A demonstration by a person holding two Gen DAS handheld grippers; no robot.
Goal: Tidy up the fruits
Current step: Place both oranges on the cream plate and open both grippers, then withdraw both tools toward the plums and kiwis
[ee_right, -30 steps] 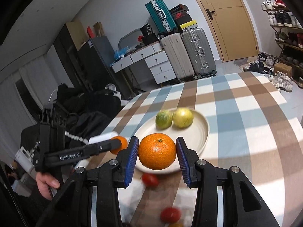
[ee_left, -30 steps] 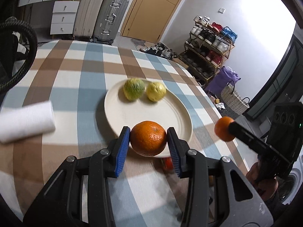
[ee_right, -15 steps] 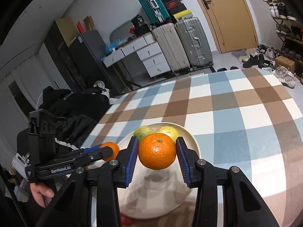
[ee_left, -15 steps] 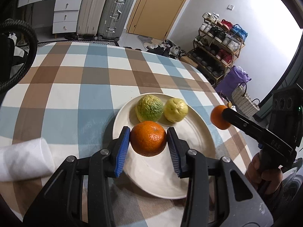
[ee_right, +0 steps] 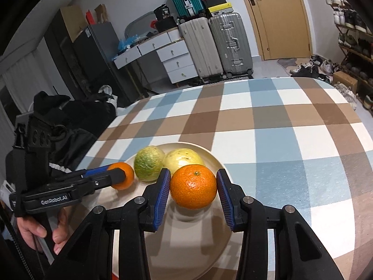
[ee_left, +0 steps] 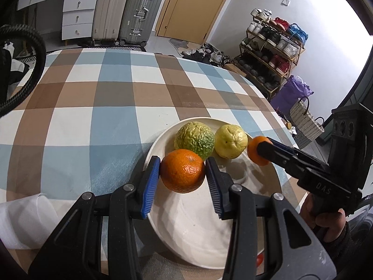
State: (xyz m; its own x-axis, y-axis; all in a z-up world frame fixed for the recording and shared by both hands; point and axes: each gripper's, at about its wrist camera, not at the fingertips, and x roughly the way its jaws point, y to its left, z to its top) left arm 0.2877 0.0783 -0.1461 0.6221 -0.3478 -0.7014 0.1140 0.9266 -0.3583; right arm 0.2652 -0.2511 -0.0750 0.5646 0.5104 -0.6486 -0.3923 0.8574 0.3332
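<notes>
The left tongs (ee_left: 183, 175) are spread only as wide as the orange (ee_left: 182, 173) they pinch, both blue pads pressed flat against its sides, and the fruit hangs over the near-left part of the cream plate (ee_left: 200, 238). The right tongs (ee_right: 193, 190) do the same with a second orange (ee_right: 193, 186), gripping it at about the fruit's widest line above the middle of the plate (ee_right: 216, 245); its shadow on the plate below suggests it is not resting there. From the left wrist camera that second orange (ee_left: 257, 150) shows at 3 o'clock of the plate, clamped at the tip of the other tool, and from the right wrist camera the left-hand orange (ee_right: 122, 175) shows at 9 o'clock of the plate. Both oranges have bright, dimpled, glossy peel; the right one shows a small green stem scar on top. On the plate, at 12 o'clock, a wrinkled green-yellow fruit (ee_left: 194, 140) and a pale yellow fruit (ee_left: 230, 141) lie touching side by side. The plate sits on a table (ee_left: 112, 107) covered in a blue, brown and white checked cloth, with a white roll (ee_left: 25, 221) at 8 o'clock of the plate.
</notes>
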